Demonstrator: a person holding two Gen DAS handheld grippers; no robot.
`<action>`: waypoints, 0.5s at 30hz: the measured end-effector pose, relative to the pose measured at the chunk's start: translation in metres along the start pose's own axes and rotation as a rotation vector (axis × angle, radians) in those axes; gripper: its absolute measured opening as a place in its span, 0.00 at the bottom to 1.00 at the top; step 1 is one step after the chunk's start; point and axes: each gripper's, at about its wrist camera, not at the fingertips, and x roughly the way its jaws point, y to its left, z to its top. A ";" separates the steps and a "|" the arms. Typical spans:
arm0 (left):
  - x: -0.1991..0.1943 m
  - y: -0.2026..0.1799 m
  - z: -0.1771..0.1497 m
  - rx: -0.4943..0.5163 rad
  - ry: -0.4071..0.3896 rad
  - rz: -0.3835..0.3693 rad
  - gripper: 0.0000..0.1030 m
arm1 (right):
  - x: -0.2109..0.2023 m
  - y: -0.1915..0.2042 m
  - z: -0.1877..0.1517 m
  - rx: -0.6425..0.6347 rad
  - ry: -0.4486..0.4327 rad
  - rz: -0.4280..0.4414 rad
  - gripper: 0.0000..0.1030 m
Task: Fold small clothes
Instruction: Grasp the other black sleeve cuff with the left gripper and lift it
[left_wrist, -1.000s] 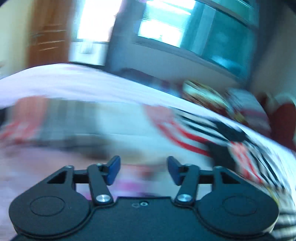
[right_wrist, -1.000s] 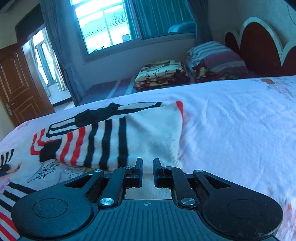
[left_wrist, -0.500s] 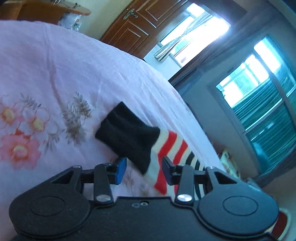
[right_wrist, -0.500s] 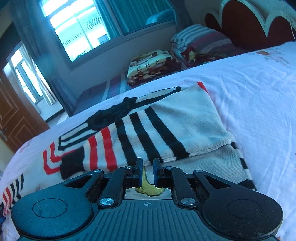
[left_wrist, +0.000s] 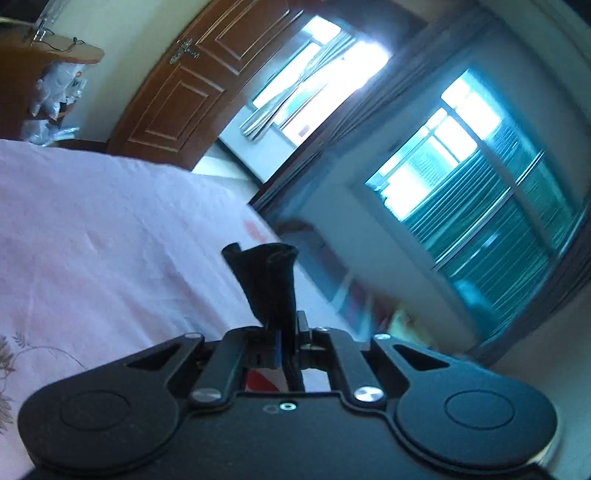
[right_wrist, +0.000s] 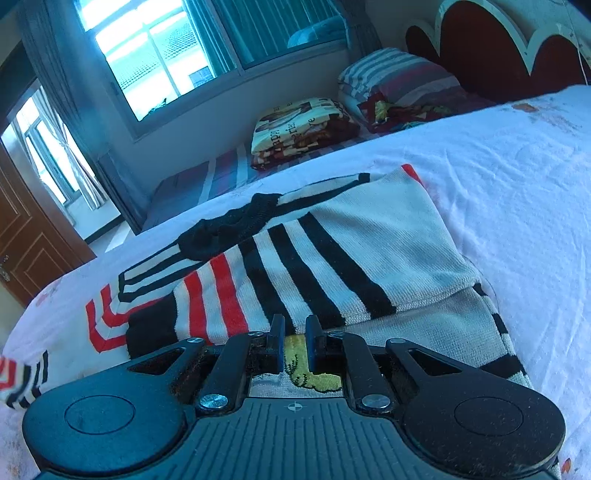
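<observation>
Sweater (right_wrist: 332, 254), striped black/white/red, lies spread on the bed w/ one sleeve already folded across its body; the other sleeve's black cuff (left_wrist: 267, 284) is pinched in your left gripper (left_wrist: 284, 343) and held up off the sheet, standing past the fingertips.

Risks, as I judge them:
- Grip on the cuff looks narrow, only an edge of knit between the closed jaws. Swing it across fast and it could slip out, so the sleeve drops short & bunches.
- Left view is blurred and tilted, so you can't see from there where the sleeve will land. Could end up skewed over the folded sleeve instead of lined up w/ it.
- Pulling the sleeve too hard may drag the whole sweater toward the bed's door-side edge and undo the fold that's already there.
- Right gripper (right_wrist: 294, 345) sits low over the near hem, jaws nearly closed w/ a thin gap, nothing between them that I can see. Can't tell if it's pressing the fabric. If it isn't pinning, nothing anchors the body during the pull.

Position: sweater body is directly ahead of the right gripper, hem just under its fingertips, yellow motif (right_wrist: 317, 376) showing between the finger bases. White-pink sheet (right_wrist: 517, 192) all around it; folded blankets (right_wrist: 303, 129) well apart, beyond the bed's far edge by the window.
</observation>
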 end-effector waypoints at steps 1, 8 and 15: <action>0.015 0.001 -0.005 0.001 0.047 0.058 0.05 | 0.000 -0.003 0.000 0.007 0.000 0.004 0.11; 0.006 -0.045 -0.035 0.133 0.035 0.015 0.05 | -0.004 -0.040 0.011 0.049 -0.027 0.000 0.11; 0.011 -0.176 -0.123 0.377 0.085 -0.163 0.05 | -0.011 -0.075 0.026 0.072 -0.053 0.013 0.11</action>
